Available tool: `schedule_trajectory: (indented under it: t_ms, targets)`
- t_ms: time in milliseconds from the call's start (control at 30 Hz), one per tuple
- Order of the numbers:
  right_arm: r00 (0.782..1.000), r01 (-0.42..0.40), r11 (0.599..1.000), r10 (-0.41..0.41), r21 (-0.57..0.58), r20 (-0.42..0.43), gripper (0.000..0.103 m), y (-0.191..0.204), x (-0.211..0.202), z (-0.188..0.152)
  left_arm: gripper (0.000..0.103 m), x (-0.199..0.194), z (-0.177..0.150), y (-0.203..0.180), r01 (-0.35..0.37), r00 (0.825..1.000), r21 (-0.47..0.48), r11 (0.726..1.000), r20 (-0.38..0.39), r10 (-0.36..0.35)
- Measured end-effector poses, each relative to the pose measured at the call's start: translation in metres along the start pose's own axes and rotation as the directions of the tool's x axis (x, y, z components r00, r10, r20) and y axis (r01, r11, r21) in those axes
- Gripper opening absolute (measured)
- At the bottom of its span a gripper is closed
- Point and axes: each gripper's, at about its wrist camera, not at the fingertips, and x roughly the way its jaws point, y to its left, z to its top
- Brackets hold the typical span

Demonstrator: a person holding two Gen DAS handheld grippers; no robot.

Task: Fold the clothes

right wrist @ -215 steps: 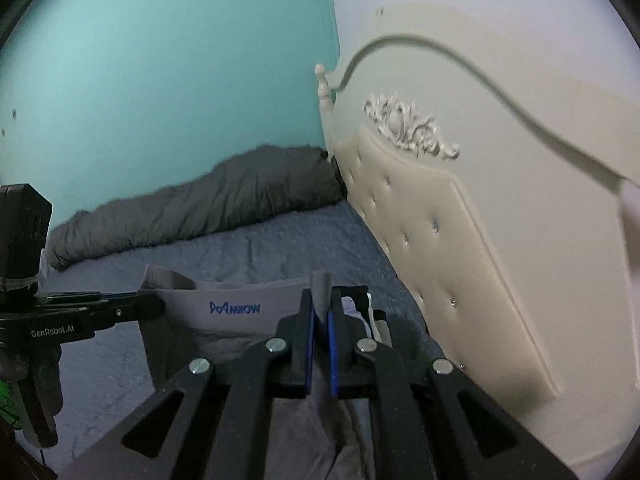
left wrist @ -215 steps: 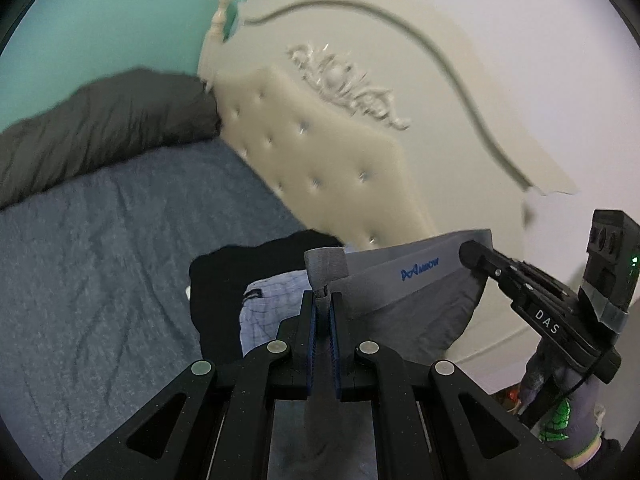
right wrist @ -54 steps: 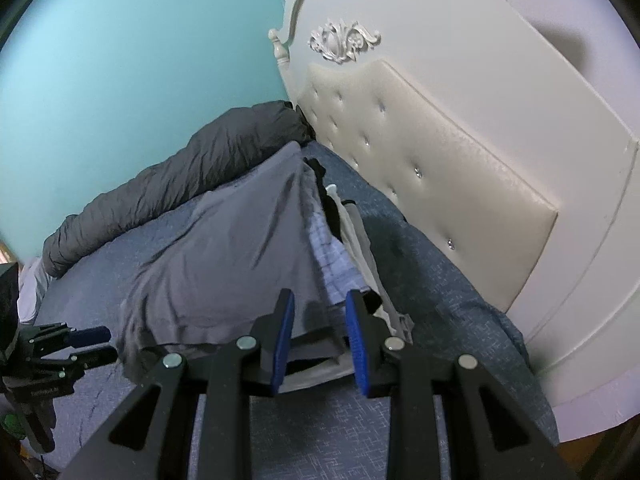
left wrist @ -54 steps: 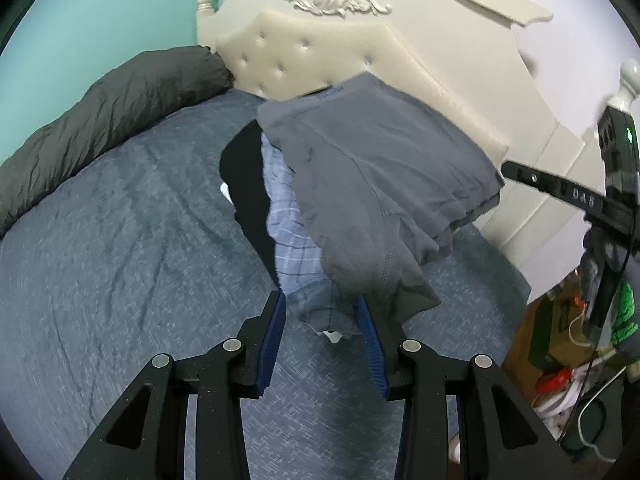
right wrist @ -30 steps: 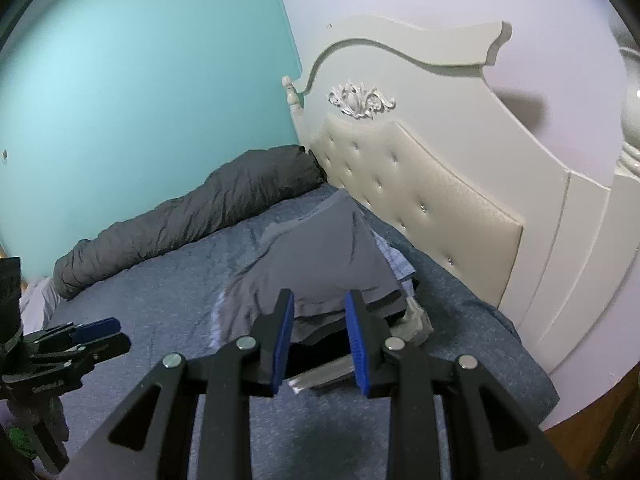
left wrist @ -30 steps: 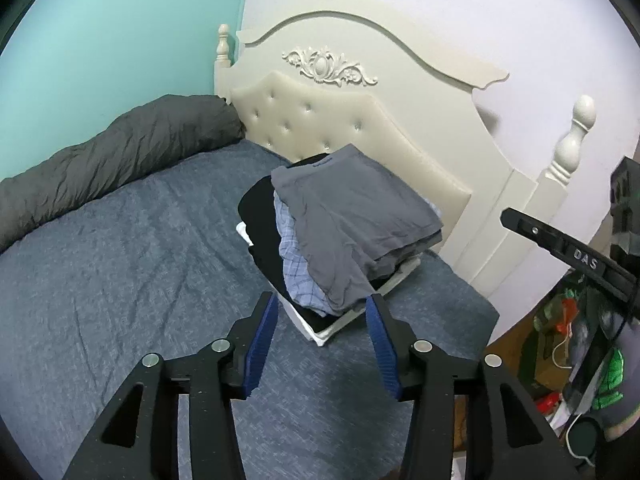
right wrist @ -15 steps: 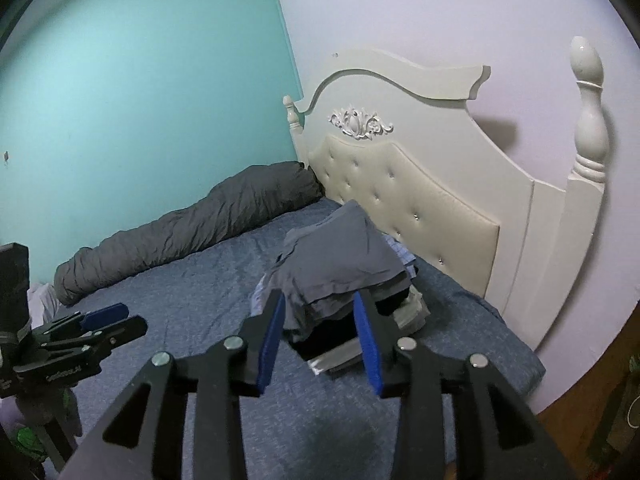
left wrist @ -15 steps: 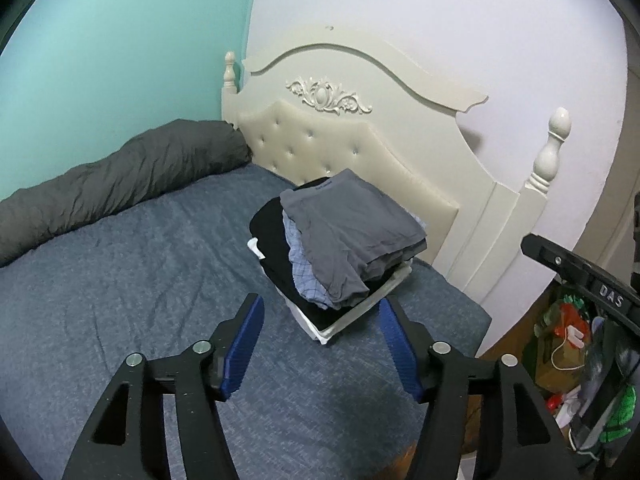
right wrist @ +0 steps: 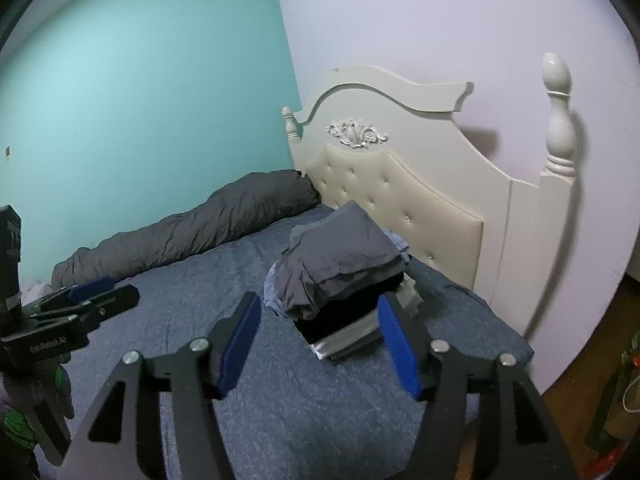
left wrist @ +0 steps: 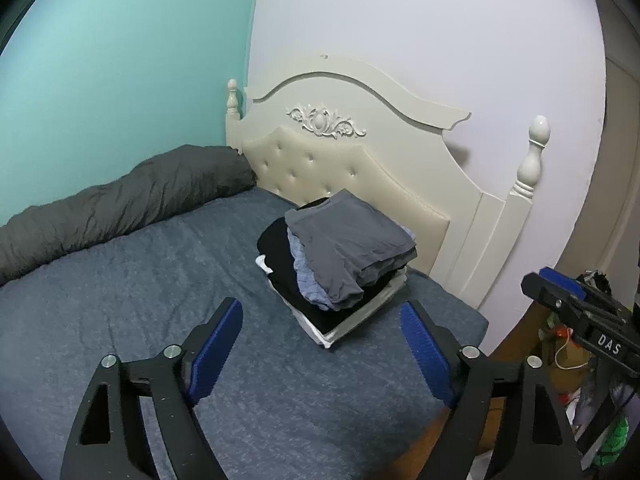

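The stack of folded clothes (left wrist: pixel 336 256) sits mid-frame on the bed (left wrist: pixel 120 300), against the headboard (left wrist: pixel 360 160). Both jaws just opened: left hand-held gripper (left wrist: pixel 322 340) wide and empty, right hand-held gripper (right wrist: pixel 320 340) likewise, neither clearly nearer the stack ahead.

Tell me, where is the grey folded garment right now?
The grey garment lies on top of the clothes pile, on the blue bed beside the cream headboard, centre in both views.
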Motion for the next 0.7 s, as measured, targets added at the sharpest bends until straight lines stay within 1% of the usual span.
schedule_trajectory:
  t_ms: [67, 133, 200, 300, 367, 433, 600, 700]
  targets:
    - [1.000, 0.006, 1.000, -0.006, -0.002, 0.000, 0.070, 0.001, -0.004, -0.005, 0.090, -0.005, -0.003, 0.000, -0.003, 1.000, 0.002, 1.000, 0.010, 0.003]
    - [1.000, 0.014, 1.000, -0.014, -0.010, 0.000, 0.077, 0.003, -0.008, -0.010, 0.095, -0.009, -0.006, 0.000, -0.010, 1.000, 0.000, 1.000, 0.023, 0.010]
    - [1.000, 0.024, 1.000, -0.024, -0.017, 0.003, 0.079, 0.005, -0.012, -0.016, 0.096, -0.012, -0.009, 0.000, -0.011, 1.000, -0.003, 1.000, 0.029, 0.012]
    - [0.999, 0.032, 0.999, -0.032, -0.012, 0.003, 0.086, 0.005, -0.017, -0.022, 0.098, -0.014, -0.015, 0.000, -0.007, 1.000, -0.005, 1.000, 0.026, 0.007]
    - [0.999, 0.036, 0.999, -0.036, -0.012, 0.004, 0.089, 0.005, -0.019, -0.026, 0.100, -0.016, -0.020, 0.000, -0.013, 1.000, 0.001, 1.000, 0.027, 0.013]
    - [0.999, 0.039, 0.999, -0.039, -0.011, 0.006, 0.097, 0.005, -0.022, -0.030, 0.103, -0.019, -0.024, 0.001, -0.026, 0.999, 0.010, 1.000, 0.035, 0.026]
    - [0.999, 0.042, 0.999, -0.042, -0.017, 0.010, 0.102, 0.009, -0.029, -0.040, 0.103, -0.025, -0.034, 0.003, -0.026, 0.999, 0.011, 1.000, 0.031, 0.026]
    - [0.999, 0.035, 0.999, -0.035, -0.009, 0.011, 0.102, 0.011, -0.034, -0.045, 0.103, -0.027, -0.038, 0.005, -0.024, 0.999, 0.005, 1.000, 0.027, 0.024]
